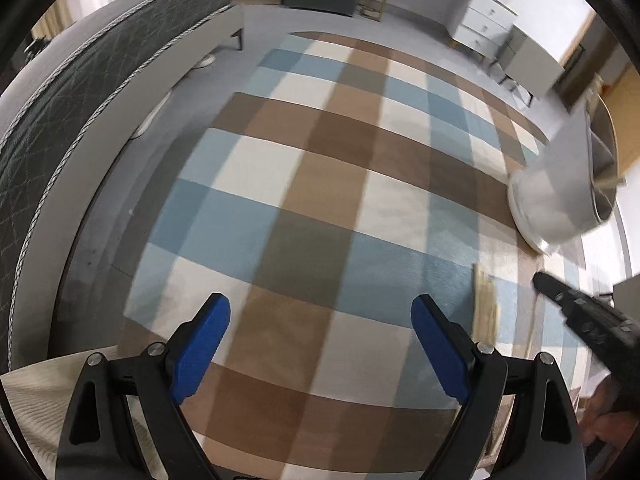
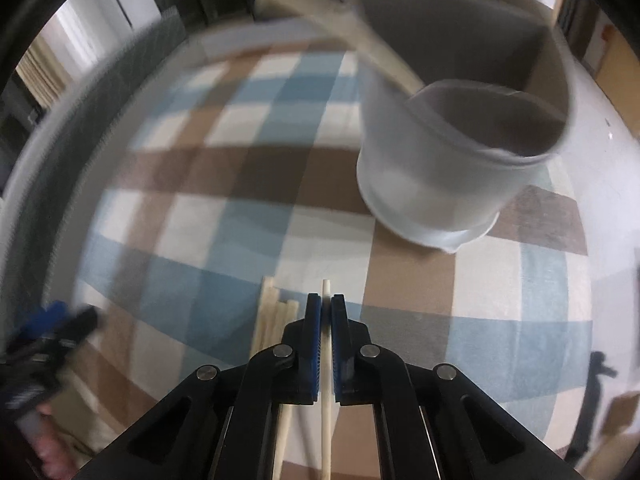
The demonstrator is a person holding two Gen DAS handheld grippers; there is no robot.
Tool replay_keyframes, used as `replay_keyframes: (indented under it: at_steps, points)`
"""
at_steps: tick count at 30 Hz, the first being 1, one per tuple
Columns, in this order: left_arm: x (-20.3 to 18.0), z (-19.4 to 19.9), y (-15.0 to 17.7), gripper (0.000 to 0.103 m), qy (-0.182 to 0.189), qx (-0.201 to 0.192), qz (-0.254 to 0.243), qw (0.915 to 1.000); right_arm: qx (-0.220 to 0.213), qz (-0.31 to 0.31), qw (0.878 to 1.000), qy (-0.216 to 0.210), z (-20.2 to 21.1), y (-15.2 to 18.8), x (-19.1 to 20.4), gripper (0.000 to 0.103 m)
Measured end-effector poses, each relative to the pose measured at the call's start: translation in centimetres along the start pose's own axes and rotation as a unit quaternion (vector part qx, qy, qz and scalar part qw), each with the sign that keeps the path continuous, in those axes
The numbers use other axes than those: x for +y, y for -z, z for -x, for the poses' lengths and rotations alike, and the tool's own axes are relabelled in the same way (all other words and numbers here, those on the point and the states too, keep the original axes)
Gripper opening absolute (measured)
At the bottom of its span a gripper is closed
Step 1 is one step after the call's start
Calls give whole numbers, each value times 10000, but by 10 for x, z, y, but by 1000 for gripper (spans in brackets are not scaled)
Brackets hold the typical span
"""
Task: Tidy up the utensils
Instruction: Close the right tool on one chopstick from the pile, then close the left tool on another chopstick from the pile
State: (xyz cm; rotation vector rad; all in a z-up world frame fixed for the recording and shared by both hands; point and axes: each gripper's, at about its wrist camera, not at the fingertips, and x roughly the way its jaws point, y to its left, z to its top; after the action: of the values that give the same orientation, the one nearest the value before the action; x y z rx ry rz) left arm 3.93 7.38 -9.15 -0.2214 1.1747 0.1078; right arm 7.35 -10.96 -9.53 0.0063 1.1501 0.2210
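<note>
My right gripper (image 2: 326, 304) is shut on a pale wooden chopstick (image 2: 326, 380) that runs along the fingers and pokes out past the tips. A white utensil holder (image 2: 448, 160) with a divider stands ahead to the right on the checked cloth, with a wooden utensil handle (image 2: 340, 24) leaning out of it. Several more chopsticks (image 2: 272, 320) lie on the cloth just left of my right gripper. My left gripper (image 1: 320, 312) is open and empty above the cloth. In the left wrist view the holder (image 1: 560, 192) is at the right edge and the chopsticks (image 1: 486, 304) lie below it.
The blue, brown and white checked cloth (image 1: 312, 184) covers the table. A dark padded bed edge (image 1: 80, 92) runs along the left. White drawers (image 1: 484, 20) stand at the far right. The right gripper's black body (image 1: 588, 320) shows at the right of the left wrist view.
</note>
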Motion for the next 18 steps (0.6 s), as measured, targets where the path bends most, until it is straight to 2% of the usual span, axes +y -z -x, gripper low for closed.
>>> replay_keyframes:
  at_steps: [6,8,10,15,18]
  points:
    - [-32,-12,10,89,450,282,-441,9976,-833,-544,9937,-525,50,12,-34,4]
    - [-44,-18,15,89,554,390,-609,9958,-945,-788,9894,-769,58,9,-41,4]
    - [-53,-24,20,89,527,450,-774,9946,-1042,-1051,9833,-1062,64,4,-52,4]
    - [-66,-44,31,89,347,730,-913,9925,-1197,-1521,9717,-1356,68,5,-75,4]
    - [-73,-43,33,89,185,638,-1089,9918,-1302,-1678,9658,-1488,71,8,-84,4]
